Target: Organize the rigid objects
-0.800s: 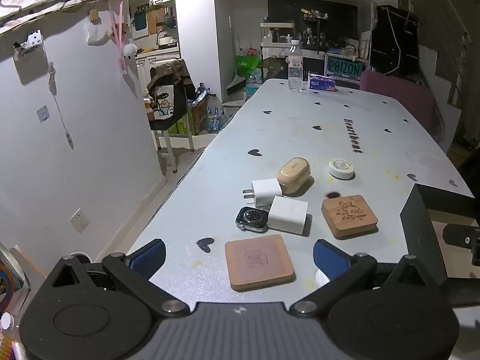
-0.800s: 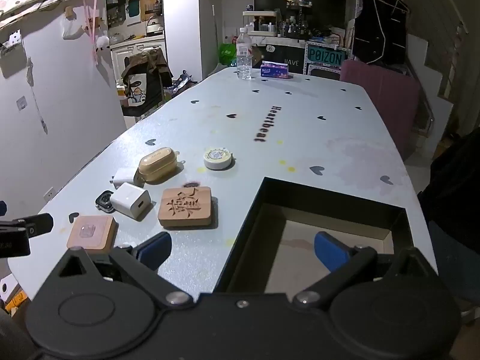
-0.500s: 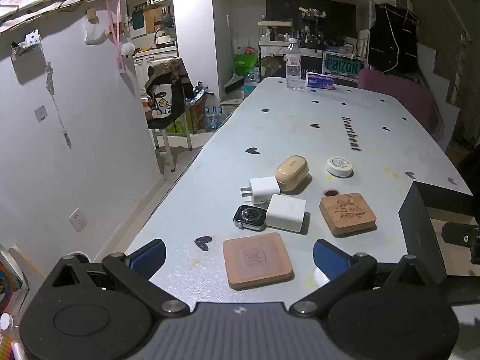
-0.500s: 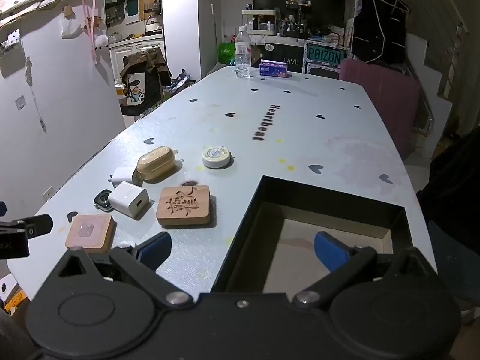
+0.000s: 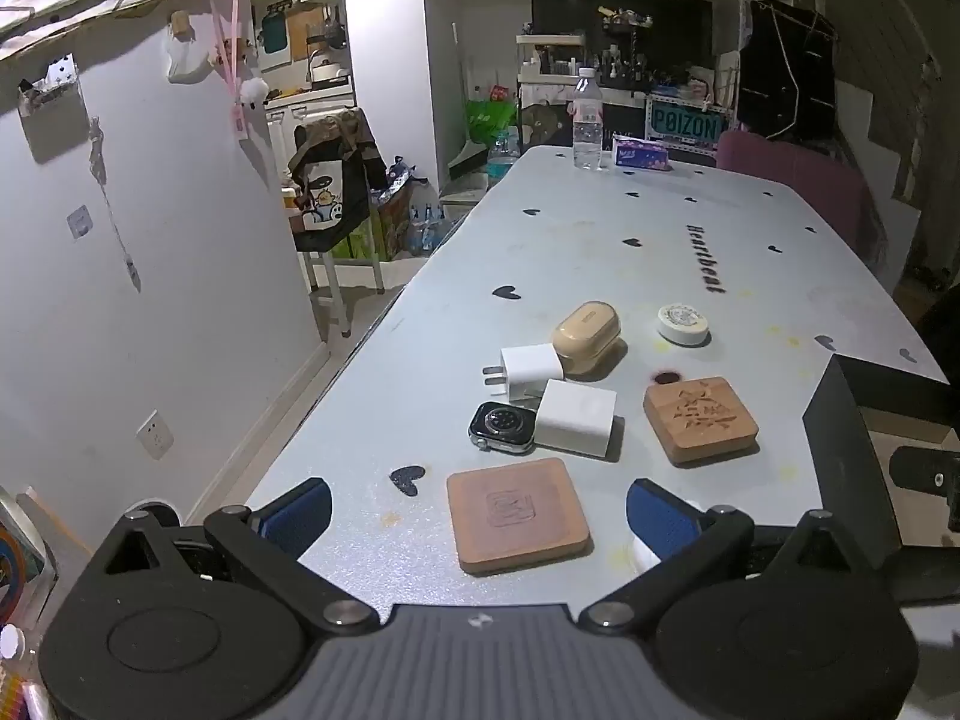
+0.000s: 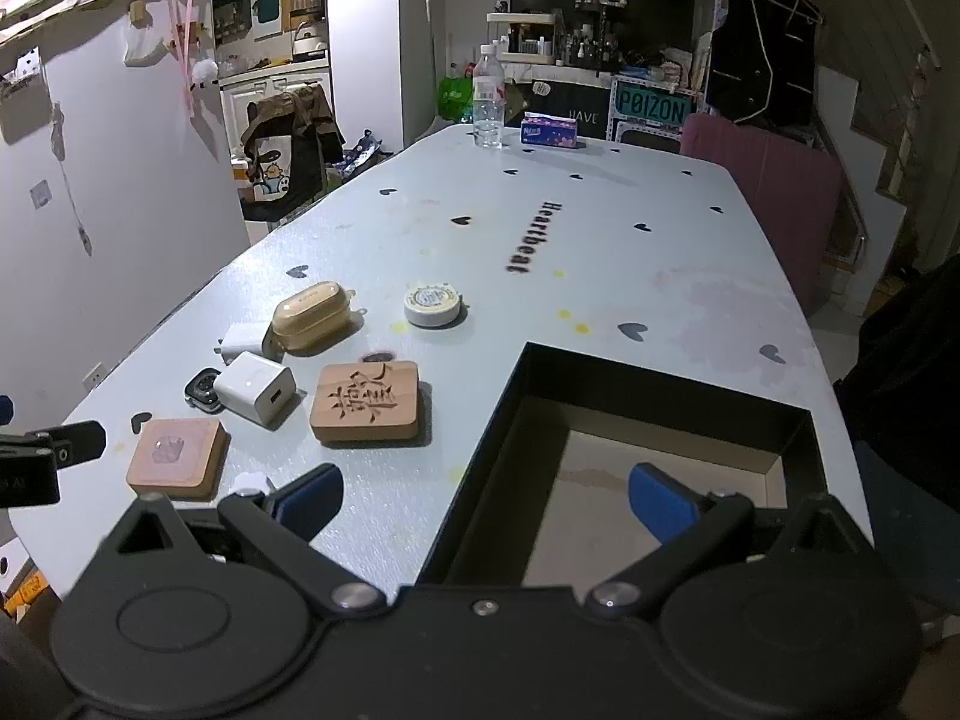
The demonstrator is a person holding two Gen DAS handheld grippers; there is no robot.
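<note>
Rigid objects lie grouped on the desk (image 5: 750, 228) ahead of the left tongs (image 5: 477, 507). Nearest, between its blue pads, we see a plain wooden block (image 5: 517, 514); beyond it sit a watch face (image 5: 503, 426) touching a white charger cube (image 5: 577, 417), then a pronged white plug (image 5: 528, 367) beside a tan earbud case (image 5: 587, 329). A carved wooden block (image 5: 699, 420) lies to the right of these, with a round white tin (image 5: 683, 324) farther off. The left tongs stand fully spread and grip nothing. The right tongs (image 6: 485, 498) are likewise wide apart and empty; we see them poised over the near left edge of an open black box (image 6: 798, 438), one pad above its interior.
</note>
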